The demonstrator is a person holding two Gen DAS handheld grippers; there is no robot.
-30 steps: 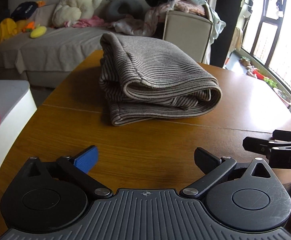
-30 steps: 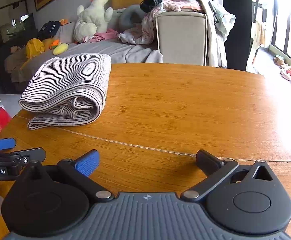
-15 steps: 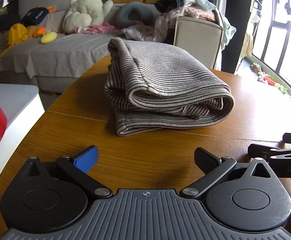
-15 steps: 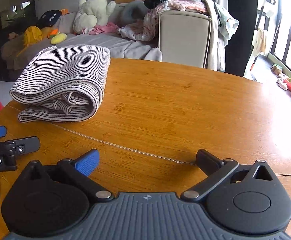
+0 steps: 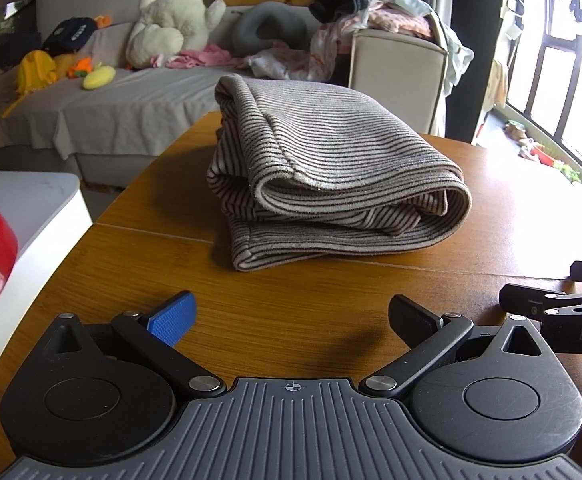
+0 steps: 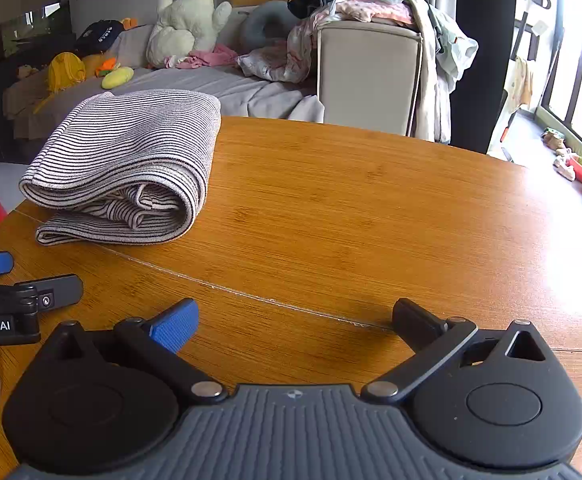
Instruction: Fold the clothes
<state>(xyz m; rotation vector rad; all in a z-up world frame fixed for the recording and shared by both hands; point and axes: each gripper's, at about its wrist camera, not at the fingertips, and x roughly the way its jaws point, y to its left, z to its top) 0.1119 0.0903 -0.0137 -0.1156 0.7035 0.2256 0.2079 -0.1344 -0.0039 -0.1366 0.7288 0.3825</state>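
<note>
Lying folded near the bench (image 6: pixel 371 208) left edge, striped garment (image 5: pixel 331 176); L gripper (image 5: pixel 291 316) & R gripper (image 6: pixel 295 318) fingers apart, holding nothing

Left gripper (image 5: pixel 291 316) and right gripper (image 6: pixel 295 318): jaws spread wide, holding nothing

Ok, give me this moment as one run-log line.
striped garment: folded, lying on wooden table | left gripper: open, empty, short of garment | right gripper: open, empty, over bare table
</note>
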